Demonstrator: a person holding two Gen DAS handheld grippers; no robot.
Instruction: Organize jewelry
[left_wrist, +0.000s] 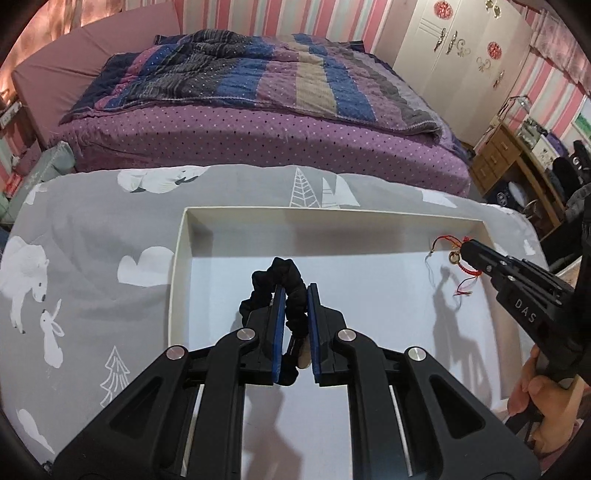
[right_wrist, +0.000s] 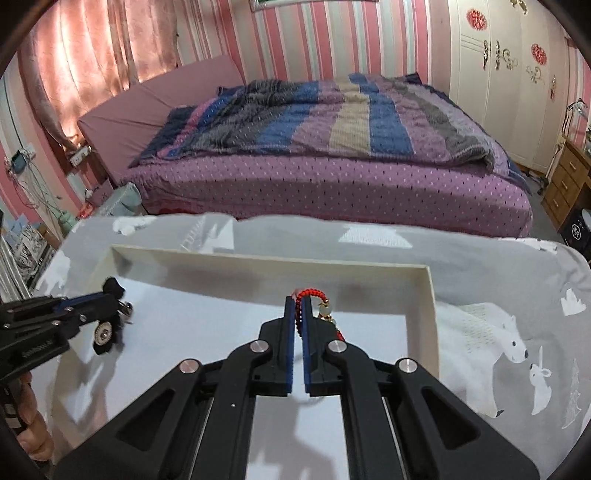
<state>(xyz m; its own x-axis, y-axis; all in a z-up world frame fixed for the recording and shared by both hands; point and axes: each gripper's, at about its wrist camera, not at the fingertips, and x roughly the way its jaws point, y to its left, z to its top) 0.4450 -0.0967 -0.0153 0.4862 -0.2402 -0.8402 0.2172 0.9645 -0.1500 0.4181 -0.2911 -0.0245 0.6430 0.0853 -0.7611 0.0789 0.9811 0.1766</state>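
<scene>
A shallow white tray (left_wrist: 178, 266) lies on a grey animal-print cloth. My left gripper (left_wrist: 296, 288) is shut on a black scrunchie (left_wrist: 275, 275) and holds it over the tray's left part. In the right wrist view the same gripper (right_wrist: 110, 295) holds the scrunchie (right_wrist: 112, 286), with a round metal charm (right_wrist: 104, 333) hanging below. My right gripper (right_wrist: 298, 301) is shut on a red braided cord bracelet (right_wrist: 314, 294) with a pale bead (right_wrist: 325, 311), above the tray's far right corner (right_wrist: 430, 291). The left wrist view shows it (left_wrist: 466, 248) with the red cord (left_wrist: 452, 244) dangling.
The grey cloth (left_wrist: 92, 295) covers the table around the tray. A bed with a striped quilt (left_wrist: 258, 81) stands behind the table. A white wardrobe (left_wrist: 461, 48) and a wooden drawer unit (left_wrist: 495, 158) stand at the right. Pink curtains (right_wrist: 92, 48) hang at the left.
</scene>
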